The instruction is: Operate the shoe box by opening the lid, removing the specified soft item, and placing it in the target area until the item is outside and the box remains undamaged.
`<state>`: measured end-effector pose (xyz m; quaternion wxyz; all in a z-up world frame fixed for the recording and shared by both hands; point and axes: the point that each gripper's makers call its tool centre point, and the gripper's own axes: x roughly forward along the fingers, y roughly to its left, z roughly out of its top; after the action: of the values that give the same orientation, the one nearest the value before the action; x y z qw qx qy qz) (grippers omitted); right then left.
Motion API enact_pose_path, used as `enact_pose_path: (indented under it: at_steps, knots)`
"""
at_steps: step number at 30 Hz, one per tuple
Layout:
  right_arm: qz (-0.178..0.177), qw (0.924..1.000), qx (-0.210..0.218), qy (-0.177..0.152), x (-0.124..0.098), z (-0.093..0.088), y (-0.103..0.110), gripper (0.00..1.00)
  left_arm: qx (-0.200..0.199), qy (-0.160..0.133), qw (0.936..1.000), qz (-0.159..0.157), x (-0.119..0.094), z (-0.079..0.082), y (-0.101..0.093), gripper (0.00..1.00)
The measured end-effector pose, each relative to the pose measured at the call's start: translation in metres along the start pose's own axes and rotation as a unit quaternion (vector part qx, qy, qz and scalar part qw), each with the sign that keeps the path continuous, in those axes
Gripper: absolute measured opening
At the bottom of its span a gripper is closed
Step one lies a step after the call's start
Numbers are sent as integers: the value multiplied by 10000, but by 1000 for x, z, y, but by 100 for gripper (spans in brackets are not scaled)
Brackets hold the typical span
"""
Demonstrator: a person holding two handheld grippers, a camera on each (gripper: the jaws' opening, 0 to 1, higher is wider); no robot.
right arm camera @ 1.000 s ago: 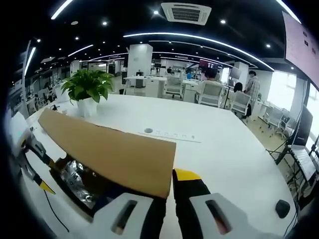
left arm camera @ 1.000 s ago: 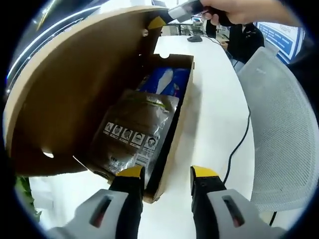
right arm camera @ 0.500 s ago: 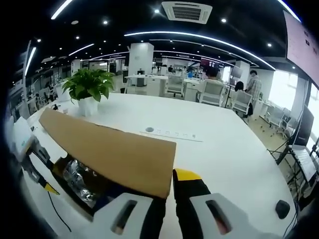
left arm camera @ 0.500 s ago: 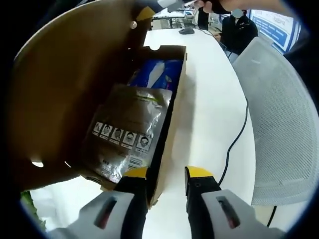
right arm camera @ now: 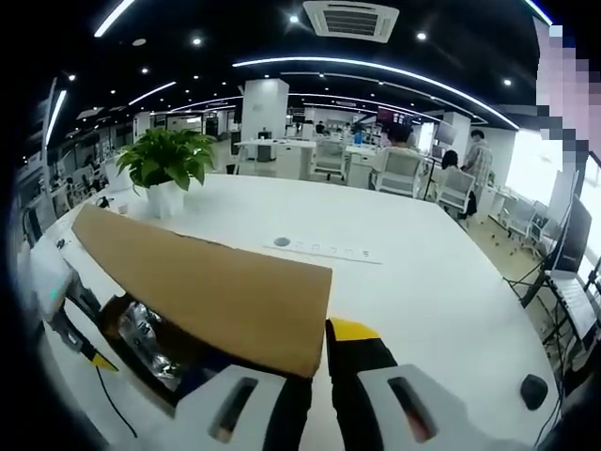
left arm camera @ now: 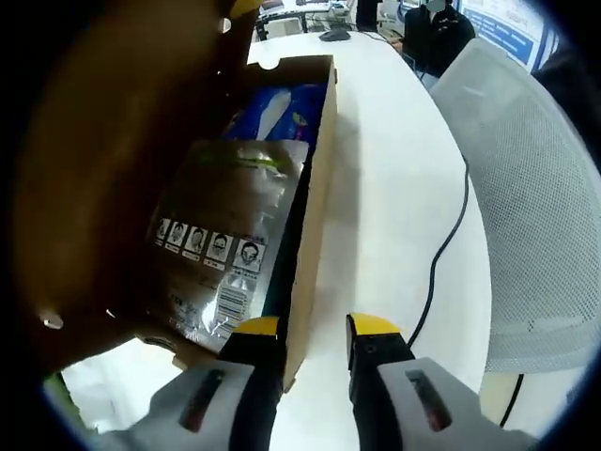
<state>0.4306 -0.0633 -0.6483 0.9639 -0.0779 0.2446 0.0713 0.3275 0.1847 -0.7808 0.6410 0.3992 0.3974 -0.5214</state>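
Note:
The cardboard shoe box (left arm camera: pixel 315 178) lies open on the white table. Its brown lid (left arm camera: pixel 103 150) stands raised on the left. Inside lies a silver-brown soft pouch (left arm camera: pixel 230 235) with a printed label, and a blue and white item (left arm camera: pixel 277 108) sits behind it. My left gripper (left arm camera: pixel 315 329) is open at the box's near end, its jaws on either side of the side wall's corner. In the right gripper view my right gripper (right arm camera: pixel 315 352) is shut on the edge of the lid (right arm camera: pixel 216 291), and the left gripper (right arm camera: pixel 70 310) shows at the far left by the pouch (right arm camera: pixel 146 334).
A white mesh chair (left arm camera: pixel 535 188) stands right of the table, and a black cable (left arm camera: pixel 441 254) runs over the table edge. A potted plant (right arm camera: pixel 167 169) sits beyond the box. A black mouse (right arm camera: pixel 531 390) lies at the right. People sit at desks far behind.
The left gripper view has moved in closer over the box, and the left jaws stand closer together than a second ago. The right gripper keeps holding the raised lid, unmoved.

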Motion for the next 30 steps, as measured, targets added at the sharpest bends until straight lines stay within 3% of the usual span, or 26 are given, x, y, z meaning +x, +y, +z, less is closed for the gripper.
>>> enact_pose_path:
  at_steps: [2,3,6,10,18,23,30]
  knots:
    - [7,10000,25,5,0,0,0,0,113,34,9999,21,4,-4,0,26]
    - [6,10000,22,7,0,0,0,0,357,-9,9993,95,5,-2,2,26]
    - [22,10000,31,23,-1,-2,0,0,612,285,9976,167,10,-8,-1,27]
    - [29,10000,33,36,-1,-3,1,0,433,293,9986,82,12,-8,0,25]
    - [26,10000,44,62,-1,-5,1,0,531,271,9980,203,11,-8,5,17]
    - [23,10000,50,72,-1,-4,1,0,700,404,9961,340,11,-9,6,14]
    - [-14,10000,-68,-14,-3,-1,1,0,561,425,9965,445,11,-9,12,8]
